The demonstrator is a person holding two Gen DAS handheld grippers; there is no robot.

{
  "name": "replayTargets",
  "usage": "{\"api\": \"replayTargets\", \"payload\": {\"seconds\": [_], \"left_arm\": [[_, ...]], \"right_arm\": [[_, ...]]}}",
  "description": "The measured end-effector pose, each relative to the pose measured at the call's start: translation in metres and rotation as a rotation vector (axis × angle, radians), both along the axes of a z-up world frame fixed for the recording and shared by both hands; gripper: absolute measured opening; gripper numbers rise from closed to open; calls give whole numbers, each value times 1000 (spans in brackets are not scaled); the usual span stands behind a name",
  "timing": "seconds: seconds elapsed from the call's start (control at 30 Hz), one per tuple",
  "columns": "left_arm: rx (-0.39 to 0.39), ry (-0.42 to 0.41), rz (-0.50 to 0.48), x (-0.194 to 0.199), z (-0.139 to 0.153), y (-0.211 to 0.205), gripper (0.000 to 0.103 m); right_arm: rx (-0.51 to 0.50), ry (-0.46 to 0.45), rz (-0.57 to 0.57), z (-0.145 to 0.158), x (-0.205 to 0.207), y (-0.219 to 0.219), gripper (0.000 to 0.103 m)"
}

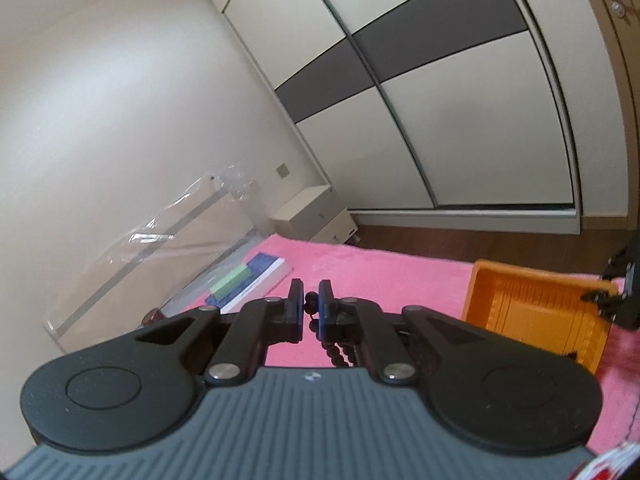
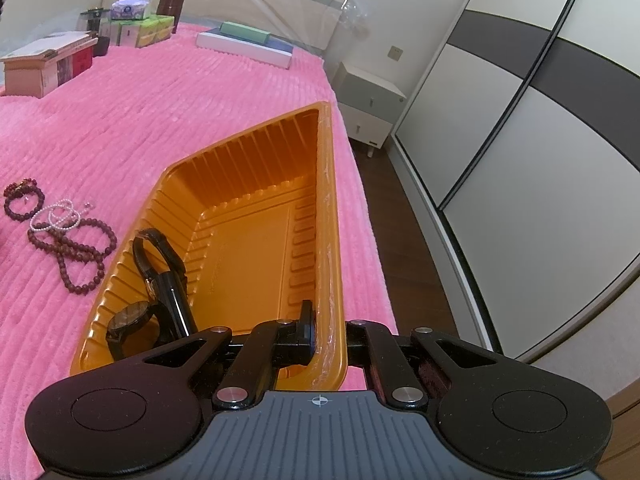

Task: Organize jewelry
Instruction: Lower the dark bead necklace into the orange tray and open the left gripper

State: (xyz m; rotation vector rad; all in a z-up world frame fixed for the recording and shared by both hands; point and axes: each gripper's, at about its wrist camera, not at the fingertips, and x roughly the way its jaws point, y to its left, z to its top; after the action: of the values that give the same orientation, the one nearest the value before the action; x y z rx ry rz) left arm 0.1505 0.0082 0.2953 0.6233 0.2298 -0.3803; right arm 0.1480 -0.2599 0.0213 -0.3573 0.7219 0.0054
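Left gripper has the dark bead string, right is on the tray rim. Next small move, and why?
Probably carry the left gripper across until it is over the orange tray, then open. It is shut on the dark bead string, which hangs off the pink bedspread. The right gripper is clamped on the tray's rim, steadying it, and two watches already lie inside.

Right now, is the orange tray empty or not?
Not empty: two dark watches lie at the near left of the orange tray.

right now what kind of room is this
Most likely a bedroom: a bed under a pink ribbed blanket, a sliding-door wardrobe, and a small white nightstand beside the bed.
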Motion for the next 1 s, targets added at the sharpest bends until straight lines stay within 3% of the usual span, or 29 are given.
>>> {"api": "replayTargets", "payload": {"seconds": [0.37, 0.53, 0.7, 1.0], "left_arm": [[-50, -22, -99, 15, 41, -56, 6], [-60, -7, -153, 24, 45, -90, 6], [-32, 44, -208, 37, 29, -127, 6], [41, 147, -243, 60, -25, -172, 6]], "right_arm": [[31, 4, -9, 1, 2, -4, 5], [49, 9, -13, 2, 3, -8, 5], [66, 13, -15, 3, 3, -11, 5], [88, 20, -17, 2, 6, -18, 5]]}}
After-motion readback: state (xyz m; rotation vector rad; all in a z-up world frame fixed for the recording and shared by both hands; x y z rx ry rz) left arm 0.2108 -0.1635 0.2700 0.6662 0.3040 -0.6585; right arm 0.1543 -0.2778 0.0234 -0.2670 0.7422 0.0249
